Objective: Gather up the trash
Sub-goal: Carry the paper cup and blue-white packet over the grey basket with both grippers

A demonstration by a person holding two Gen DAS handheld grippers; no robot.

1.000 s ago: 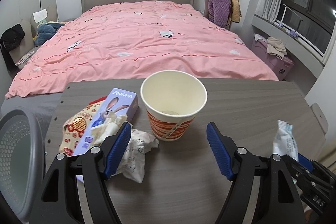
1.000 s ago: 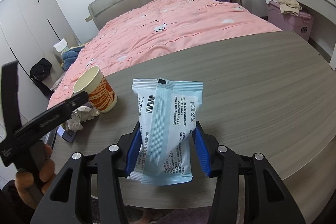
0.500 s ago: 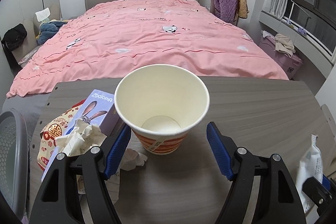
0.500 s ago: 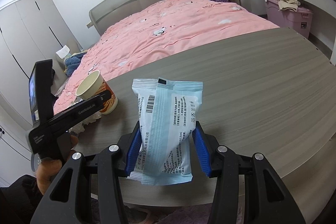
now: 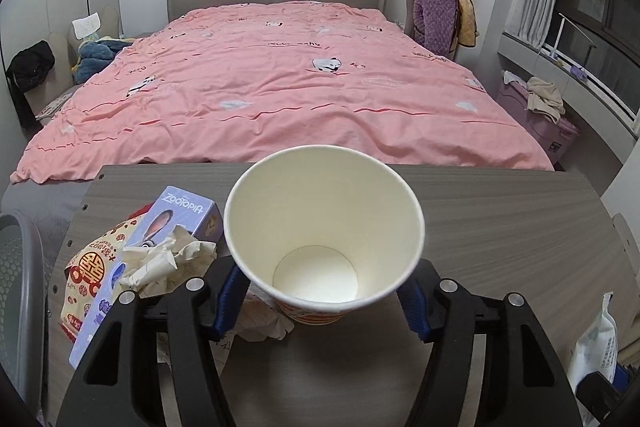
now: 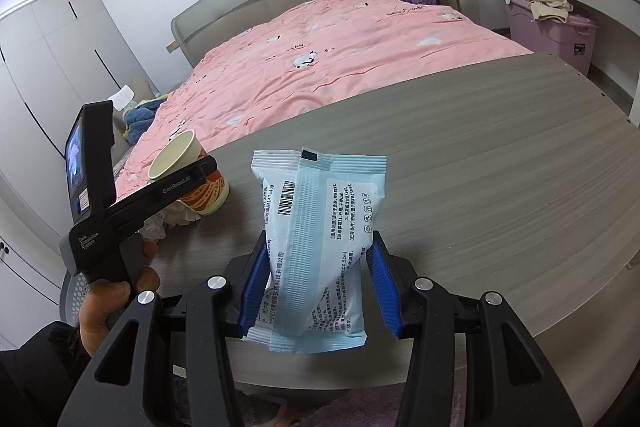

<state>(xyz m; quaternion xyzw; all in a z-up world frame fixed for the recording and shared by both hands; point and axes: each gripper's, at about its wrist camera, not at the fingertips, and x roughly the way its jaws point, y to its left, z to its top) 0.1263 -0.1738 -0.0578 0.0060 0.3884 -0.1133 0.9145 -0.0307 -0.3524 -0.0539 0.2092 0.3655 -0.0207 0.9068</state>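
Observation:
A white paper cup with orange print stands on the grey table, between the blue pads of my left gripper. The pads touch its sides. The cup also shows in the right wrist view, behind the left gripper's body. My right gripper is shut on a pale blue wipes packet and holds it upright above the table's near edge. The packet shows at the lower right of the left wrist view. Crumpled white paper lies left of the cup.
A purple Zootopia box and a red-and-cream snack bag lie at the table's left end. A grey mesh bin stands off the table's left edge. A bed with a pink cover lies beyond the table.
My left gripper has moved forward around the cup and closed its pads onto the cup's sides. My right gripper has kept the packet almost still.

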